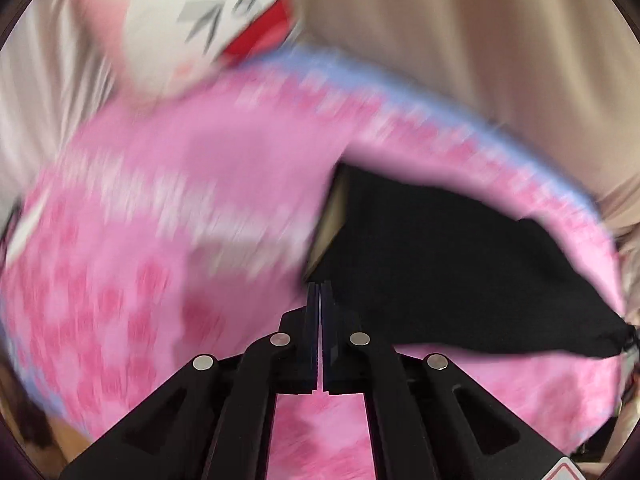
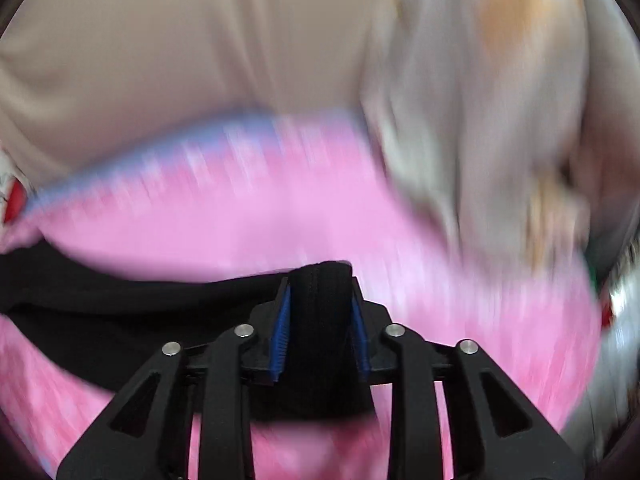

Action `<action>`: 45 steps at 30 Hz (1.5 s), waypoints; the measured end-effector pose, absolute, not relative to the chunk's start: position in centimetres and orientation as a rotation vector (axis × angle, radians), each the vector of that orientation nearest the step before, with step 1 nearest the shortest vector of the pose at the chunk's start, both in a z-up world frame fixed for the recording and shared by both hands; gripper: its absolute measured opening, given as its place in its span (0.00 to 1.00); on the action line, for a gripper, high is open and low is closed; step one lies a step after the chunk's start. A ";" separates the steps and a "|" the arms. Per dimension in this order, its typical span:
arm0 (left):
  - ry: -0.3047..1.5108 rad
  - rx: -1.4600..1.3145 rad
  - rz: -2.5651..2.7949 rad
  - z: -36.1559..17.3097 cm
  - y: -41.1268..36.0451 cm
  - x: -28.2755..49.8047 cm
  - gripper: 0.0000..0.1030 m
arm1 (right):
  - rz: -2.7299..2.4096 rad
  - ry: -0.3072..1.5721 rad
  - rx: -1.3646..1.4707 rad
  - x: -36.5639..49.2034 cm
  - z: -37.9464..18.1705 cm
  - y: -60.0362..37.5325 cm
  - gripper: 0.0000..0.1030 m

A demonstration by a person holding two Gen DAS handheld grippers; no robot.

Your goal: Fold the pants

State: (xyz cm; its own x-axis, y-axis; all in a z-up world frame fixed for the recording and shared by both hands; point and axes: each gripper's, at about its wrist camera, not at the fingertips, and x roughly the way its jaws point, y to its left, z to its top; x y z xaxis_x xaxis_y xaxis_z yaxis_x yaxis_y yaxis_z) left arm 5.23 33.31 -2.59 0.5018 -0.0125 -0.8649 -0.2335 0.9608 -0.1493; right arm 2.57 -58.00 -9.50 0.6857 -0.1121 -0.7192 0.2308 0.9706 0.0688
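The black pants (image 1: 440, 264) lie on a pink patterned blanket (image 1: 160, 240), stretching to the right in the left wrist view. My left gripper (image 1: 321, 292) is shut at the pants' near left edge, and I see no cloth between its fingers. In the right wrist view a thick fold of the black pants (image 2: 322, 320) stands between the blue pads (image 2: 282, 332) of my right gripper (image 2: 320, 280). Its jaws stand apart around the fold, and the pads' faces show beside the cloth. The rest of the pants (image 2: 100, 304) trails off to the left. Both views are motion-blurred.
The pink blanket has a light blue border (image 2: 160, 148). Beyond it is beige bedding (image 2: 160, 48). A white and red printed item (image 1: 208, 20) lies at the blanket's far left, and pale crumpled cloth (image 2: 500, 120) sits at the far right.
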 end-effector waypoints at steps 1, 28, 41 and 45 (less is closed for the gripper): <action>1.067 -0.268 0.175 -3.8 33.9 4.8 0.00 | -0.198 0.776 0.188 1.5 -10.0 -58.3 0.40; 1.029 0.048 -0.325 -1.8 4.1 12.7 0.23 | -0.073 0.498 0.035 4.0 4.8 -54.7 0.07; 1.126 0.007 -0.533 -3.7 -1.7 10.1 0.24 | -0.270 0.651 0.376 -8.6 -5.4 -62.0 0.80; 1.123 -0.073 -0.741 -3.4 -9.9 9.6 0.55 | -0.222 0.733 0.453 -3.4 -5.4 -62.0 0.80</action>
State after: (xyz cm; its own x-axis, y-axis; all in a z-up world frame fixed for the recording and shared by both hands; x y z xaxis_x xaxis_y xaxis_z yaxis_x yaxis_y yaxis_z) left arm 9.61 -9.92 -3.43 0.2240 -0.5713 -0.7896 0.5008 0.7625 -0.4096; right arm -3.39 -61.97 -5.43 0.7258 -0.0380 -0.6868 0.3489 0.8809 0.3199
